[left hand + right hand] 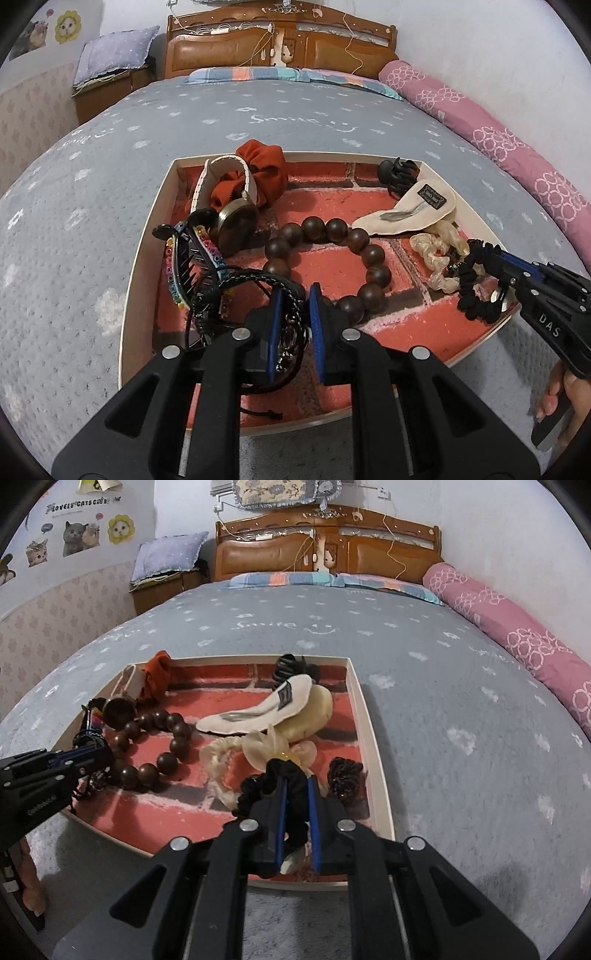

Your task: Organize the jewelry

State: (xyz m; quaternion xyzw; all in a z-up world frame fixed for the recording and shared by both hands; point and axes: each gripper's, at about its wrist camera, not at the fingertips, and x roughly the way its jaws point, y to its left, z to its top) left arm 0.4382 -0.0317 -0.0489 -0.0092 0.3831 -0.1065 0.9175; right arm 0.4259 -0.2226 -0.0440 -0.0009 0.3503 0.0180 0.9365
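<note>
Shallow cream-walled tray [142, 258]: floor printed as red brick with grey mortar lines. Far left corner: rust-orange fabric scrunchie [264, 168]. Centre: dark brown wooden bead bracelet [325, 264]. Left edge: black hair claw with rainbow-coloured studs [195, 266]. Right edge: black scrunchie [273, 790], translucent cream scrunchie [437, 258]. Blue-grey bedspread [110, 155], white flower print.

Ahead of your grippers, the grey bedspread [424, 686] reads "Smile" beside a smiley. Up to the left of your right gripper, the wall sticker [79, 505] says "LOVELY CATS CAFE". The right gripper [476, 254] body shows "DAS".
</note>
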